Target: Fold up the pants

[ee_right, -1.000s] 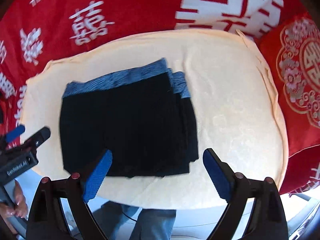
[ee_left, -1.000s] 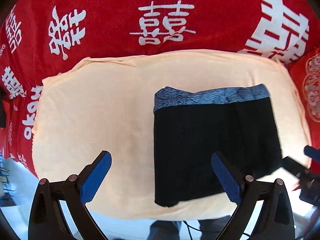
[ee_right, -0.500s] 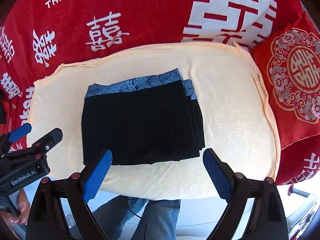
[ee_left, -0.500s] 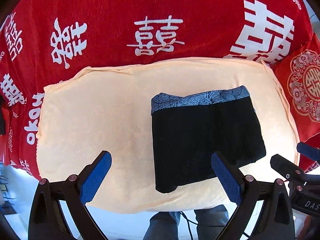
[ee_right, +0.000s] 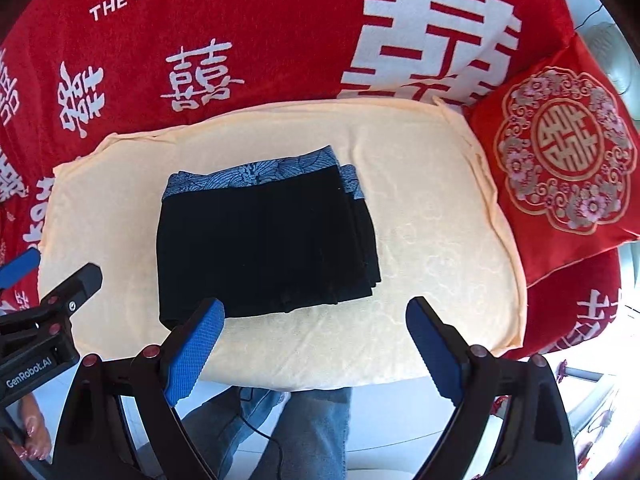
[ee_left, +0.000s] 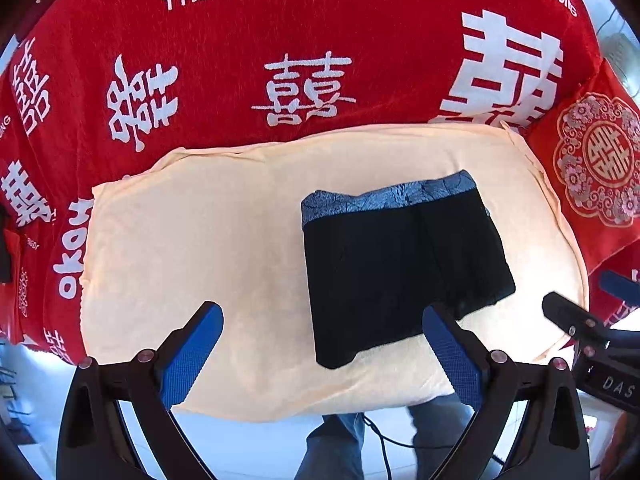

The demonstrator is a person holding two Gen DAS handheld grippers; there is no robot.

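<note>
The folded black pants [ee_right: 264,248], with a blue patterned waistband [ee_right: 256,174] turned toward the far edge, are lying flat on a cream cushion [ee_right: 432,216], nearer its front edge than its back. The left gripper [ee_left: 322,350] is hanging above the cushion's front edge with its blue-padded fingers [ee_left: 192,356] spread wide and grasping nothing; the right gripper [ee_right: 314,344] is hovering likewise, fingers [ee_right: 434,350] released and empty. A red cloth [ee_right: 280,32] behind the cushion is showing white lettering, "THE BIGDAY" and part of "HAPPY WEDDING", among large double-happiness characters. A red embroidered pillow [ee_right: 560,152] is leaning at the cushion's right edge. The left tool's body is reading "GenRobot.AI" in the right wrist view; the right tool's is showing "DAS".
</note>
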